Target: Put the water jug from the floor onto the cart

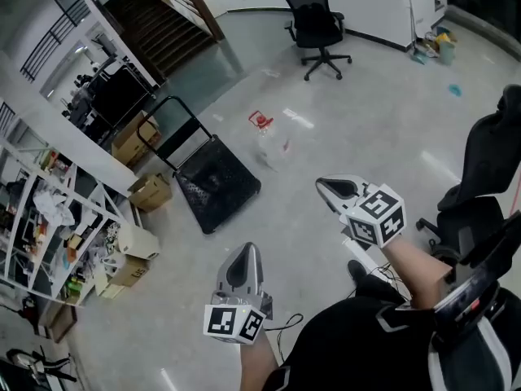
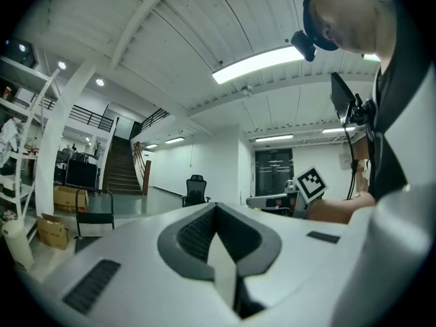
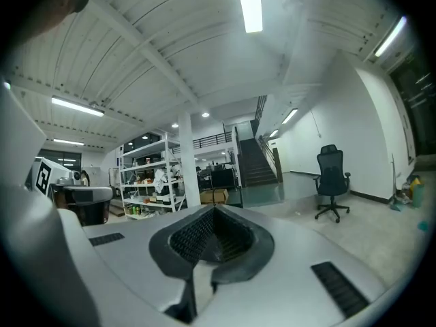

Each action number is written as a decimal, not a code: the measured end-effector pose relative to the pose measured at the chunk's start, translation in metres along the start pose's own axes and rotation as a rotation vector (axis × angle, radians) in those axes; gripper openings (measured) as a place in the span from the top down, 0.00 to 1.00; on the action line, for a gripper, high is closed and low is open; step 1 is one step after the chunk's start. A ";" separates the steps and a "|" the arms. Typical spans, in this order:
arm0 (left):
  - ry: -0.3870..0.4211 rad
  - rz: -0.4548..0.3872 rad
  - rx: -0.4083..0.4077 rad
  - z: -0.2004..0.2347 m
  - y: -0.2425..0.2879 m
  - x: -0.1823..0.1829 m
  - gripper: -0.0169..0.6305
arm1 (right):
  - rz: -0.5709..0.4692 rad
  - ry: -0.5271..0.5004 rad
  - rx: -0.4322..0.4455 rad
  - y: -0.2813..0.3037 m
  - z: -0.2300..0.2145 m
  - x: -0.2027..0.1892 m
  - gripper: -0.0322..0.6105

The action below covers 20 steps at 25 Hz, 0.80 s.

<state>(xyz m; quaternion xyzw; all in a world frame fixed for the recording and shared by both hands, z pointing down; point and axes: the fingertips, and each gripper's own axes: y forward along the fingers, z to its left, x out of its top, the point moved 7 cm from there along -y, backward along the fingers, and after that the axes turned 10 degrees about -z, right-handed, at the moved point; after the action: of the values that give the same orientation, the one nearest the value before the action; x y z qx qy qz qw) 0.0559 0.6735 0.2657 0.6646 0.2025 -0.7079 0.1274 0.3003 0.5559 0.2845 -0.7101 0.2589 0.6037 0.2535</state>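
Saw clear, rounded water jug (image 1: 271,147) with red handle standing on glossy grey floor (image 1: 366,112), near black mesh-decked flat cart (image 1: 220,182), apart from it. Found left gripper (image 1: 242,257) and right gripper (image 1: 326,187) with ribbed fingers pressed together, clasping nothing.

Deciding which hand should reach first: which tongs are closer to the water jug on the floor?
Right. In the head view the right tongs point toward the water jug from its lower right; the left tongs are farther back, well below it in the picture. Neither touches it.
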 end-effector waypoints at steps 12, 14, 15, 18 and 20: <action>0.011 0.026 0.016 0.072 0.180 -0.016 0.98 | -0.026 0.026 0.041 0.128 -0.138 0.018 0.95; 0.006 0.026 0.033 0.091 0.203 -0.022 0.98 | -0.021 0.012 0.053 0.153 -0.156 0.017 0.95; 0.005 0.029 0.043 0.103 0.214 -0.024 0.98 | -0.018 0.006 0.057 0.167 -0.163 0.017 0.95; 0.001 0.040 0.054 0.146 0.239 -0.030 0.98 | -0.004 0.010 0.063 0.214 -0.173 0.012 0.95; -0.002 0.045 0.039 0.177 0.252 -0.037 0.98 | 0.003 0.007 0.059 0.242 -0.175 0.007 0.95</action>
<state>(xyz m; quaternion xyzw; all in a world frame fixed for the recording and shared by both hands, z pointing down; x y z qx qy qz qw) 0.0151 0.3661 0.2789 0.6708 0.1734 -0.7092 0.1306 0.2650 0.2596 0.2913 -0.7042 0.2785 0.5936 0.2723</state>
